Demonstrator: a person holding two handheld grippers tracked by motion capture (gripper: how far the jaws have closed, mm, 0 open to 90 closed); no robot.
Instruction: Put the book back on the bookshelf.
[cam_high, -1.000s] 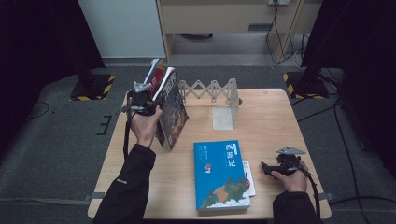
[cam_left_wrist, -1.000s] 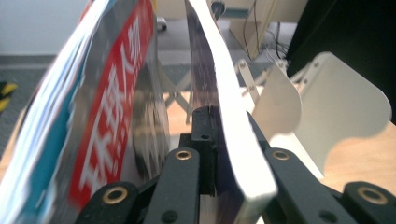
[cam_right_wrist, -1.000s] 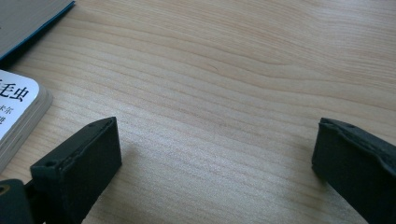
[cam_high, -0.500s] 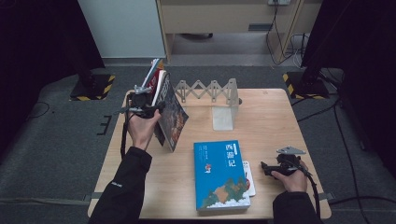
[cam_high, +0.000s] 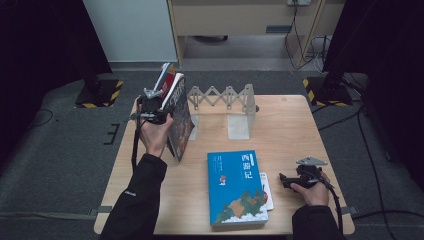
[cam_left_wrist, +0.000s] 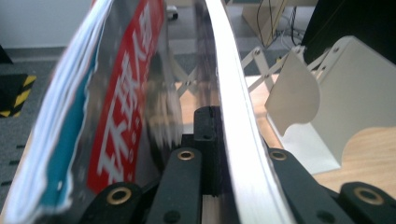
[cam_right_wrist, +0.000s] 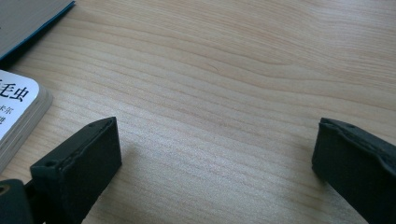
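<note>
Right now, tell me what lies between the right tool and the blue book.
In the high view, a small white book lies between the right tool and the blue book, partly tucked under it.

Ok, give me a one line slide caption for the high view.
Left gripper clamps an upright book beside the white expanding rack; right gripper rests open by a flat blue book.

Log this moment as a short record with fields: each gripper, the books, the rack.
left gripper: shut on the dark book, held upright at the table's left rear
right gripper: open, jaws apart over bare wood, holding nothing
blue book: flat, front centre
white book: small, partly under the blue book's right edge
expanding book rack: at the rear, white end plates, no book between them
</note>
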